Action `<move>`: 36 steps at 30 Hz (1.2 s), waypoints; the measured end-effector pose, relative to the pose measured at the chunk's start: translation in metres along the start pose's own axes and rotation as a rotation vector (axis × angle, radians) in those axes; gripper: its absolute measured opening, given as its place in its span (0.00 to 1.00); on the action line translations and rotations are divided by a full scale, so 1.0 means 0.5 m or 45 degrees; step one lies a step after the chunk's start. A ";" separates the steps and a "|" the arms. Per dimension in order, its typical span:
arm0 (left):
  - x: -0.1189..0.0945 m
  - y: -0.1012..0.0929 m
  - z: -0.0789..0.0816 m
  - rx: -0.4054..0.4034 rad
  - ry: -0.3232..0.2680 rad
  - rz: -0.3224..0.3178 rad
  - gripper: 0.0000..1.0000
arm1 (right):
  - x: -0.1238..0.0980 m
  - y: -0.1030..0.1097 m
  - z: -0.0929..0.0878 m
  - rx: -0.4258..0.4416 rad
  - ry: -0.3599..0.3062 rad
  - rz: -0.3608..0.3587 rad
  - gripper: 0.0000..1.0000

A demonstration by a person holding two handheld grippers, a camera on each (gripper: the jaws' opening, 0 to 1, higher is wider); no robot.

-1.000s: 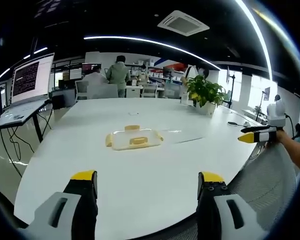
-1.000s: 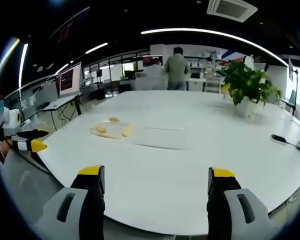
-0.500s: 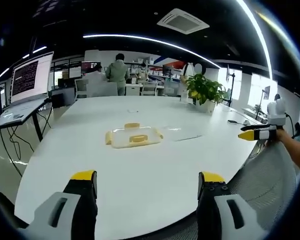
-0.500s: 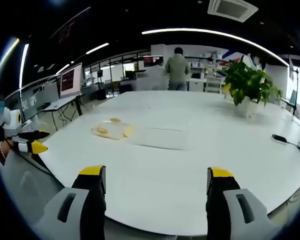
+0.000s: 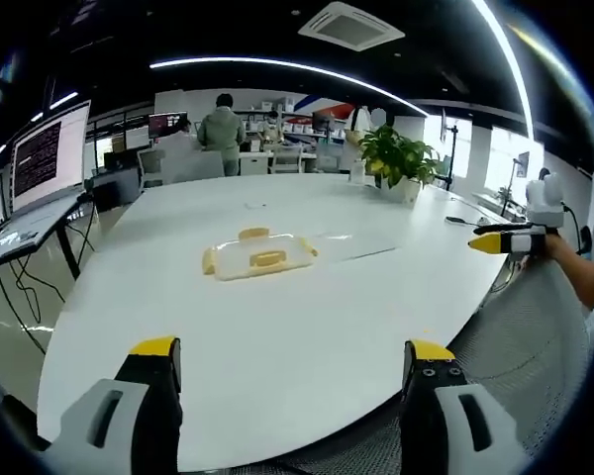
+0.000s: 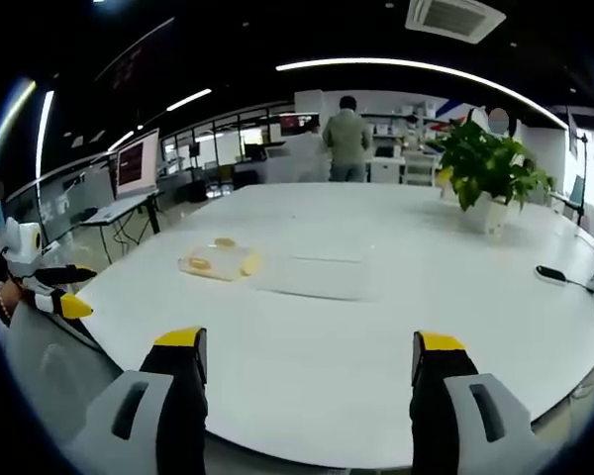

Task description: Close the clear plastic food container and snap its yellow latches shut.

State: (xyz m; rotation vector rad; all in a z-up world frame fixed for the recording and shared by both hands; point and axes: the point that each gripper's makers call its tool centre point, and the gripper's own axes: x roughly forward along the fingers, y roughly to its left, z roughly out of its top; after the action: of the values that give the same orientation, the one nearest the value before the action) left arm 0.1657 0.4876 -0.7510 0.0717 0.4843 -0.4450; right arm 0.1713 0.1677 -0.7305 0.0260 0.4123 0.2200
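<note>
A clear plastic food container [image 5: 258, 256] with yellow latches lies on the white table [image 5: 228, 327], well ahead of my left gripper [image 5: 289, 366], which is open and holds nothing. Beside the container lies a flat clear sheet that looks like its lid [image 5: 351, 244]. In the right gripper view the container [image 6: 218, 261] sits at the left with the lid [image 6: 315, 274] to its right. My right gripper [image 6: 309, 358] is open and empty near the table's edge. The right gripper [image 5: 503, 238] shows at the right of the left gripper view. The left gripper [image 6: 57, 297] shows at the left of the right gripper view.
A potted plant [image 6: 485, 170] stands at the table's far right and a dark cable [image 6: 564, 278] lies near the right edge. A monitor on a stand [image 5: 48, 153] is at the left. A person [image 6: 347, 141] stands beyond the table. A mesh chair [image 5: 520, 361] sits below right.
Both cameras shifted slightly; the left gripper view has moved a little, so the container sits slightly higher and left. The container and lid have not moved. Both grippers stay open.
</note>
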 end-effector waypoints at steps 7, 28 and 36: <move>0.006 0.037 0.032 -0.061 -0.054 -0.017 0.92 | 0.004 -0.007 0.011 -0.011 0.024 0.003 0.84; 0.077 0.102 0.128 0.028 -0.156 -0.130 0.98 | 0.108 0.023 0.093 -0.260 0.064 0.208 0.80; 0.125 0.162 0.095 0.096 0.034 -0.152 0.99 | 0.159 0.046 0.135 -0.328 0.060 0.315 0.75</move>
State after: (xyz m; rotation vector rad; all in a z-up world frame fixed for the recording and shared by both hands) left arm 0.2705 0.5276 -0.7411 0.1221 0.4997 -0.5799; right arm 0.2646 0.2088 -0.6984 -0.1828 0.4250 0.5168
